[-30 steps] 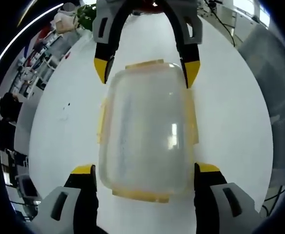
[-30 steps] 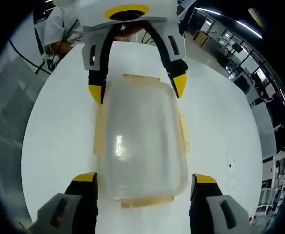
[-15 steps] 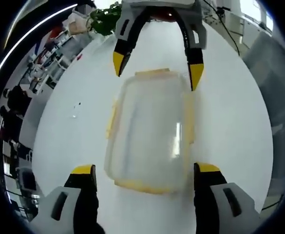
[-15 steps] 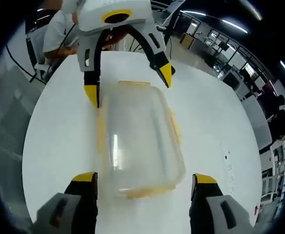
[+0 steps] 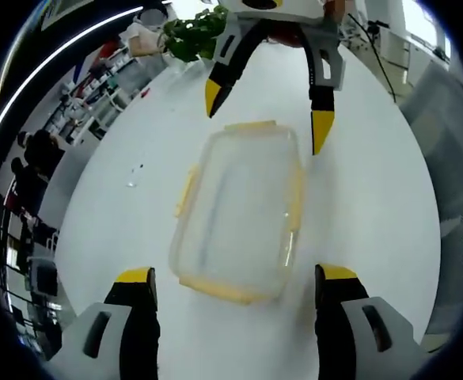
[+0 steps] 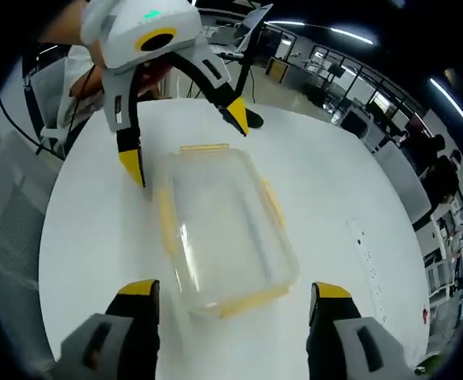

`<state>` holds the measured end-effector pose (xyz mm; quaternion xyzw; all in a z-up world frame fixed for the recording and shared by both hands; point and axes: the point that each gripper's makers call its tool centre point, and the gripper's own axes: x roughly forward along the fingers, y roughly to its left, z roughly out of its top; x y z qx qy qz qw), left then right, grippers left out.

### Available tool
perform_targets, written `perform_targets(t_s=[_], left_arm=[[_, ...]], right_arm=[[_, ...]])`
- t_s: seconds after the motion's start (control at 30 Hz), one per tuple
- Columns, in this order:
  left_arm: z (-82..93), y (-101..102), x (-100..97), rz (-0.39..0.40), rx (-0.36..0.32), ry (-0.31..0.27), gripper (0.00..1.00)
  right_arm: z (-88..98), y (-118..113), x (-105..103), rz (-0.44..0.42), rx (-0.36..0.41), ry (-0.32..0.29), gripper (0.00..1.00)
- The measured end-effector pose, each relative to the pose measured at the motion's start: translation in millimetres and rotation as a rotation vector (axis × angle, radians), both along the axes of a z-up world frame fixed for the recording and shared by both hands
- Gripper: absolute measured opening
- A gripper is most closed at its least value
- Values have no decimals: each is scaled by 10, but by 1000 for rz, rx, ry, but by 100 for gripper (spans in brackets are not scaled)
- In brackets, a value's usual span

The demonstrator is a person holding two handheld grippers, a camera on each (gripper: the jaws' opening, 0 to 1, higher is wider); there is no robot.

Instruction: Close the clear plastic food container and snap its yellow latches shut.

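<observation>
Here the container [image 5: 239, 210] lies flat on the white table [image 5: 373, 198] with its clear lid on, midway between my two grippers, which face each other across it. In the left gripper view my left gripper [image 5: 237, 277] has its jaws spread wide, wider than the container, and its yellow tips sit just short of the container's near end without touching it. The near yellow latch [image 5: 215, 290] runs along that end between my tips, a little ahead of them. At the far end my right gripper [image 5: 267, 111] comes in from the top of that view, jaws likewise spread, one tip just beside the far right corner, the other a little off the far left corner. In the right gripper view it is the same from the other side: my right gripper [image 6: 235, 291] is open with the container [image 6: 219, 229] lying ahead between its tips, turned slightly askew to them, and the left gripper [image 6: 185, 142] stands over the far end, one tip close to the container's far left corner. Yellow latches [image 6: 166, 224] show along the long sides too; whether they are snapped down I cannot tell. Neither gripper holds anything.
</observation>
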<state>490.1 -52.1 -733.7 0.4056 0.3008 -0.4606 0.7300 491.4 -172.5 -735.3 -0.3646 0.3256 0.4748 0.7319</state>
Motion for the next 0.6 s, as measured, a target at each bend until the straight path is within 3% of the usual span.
perform_targets(t_s=[0.6], left_arm=[[83,176,-239,85,-56,-33,79]], right_arm=[[-30,-60,-240,-88,60,-3,75]])
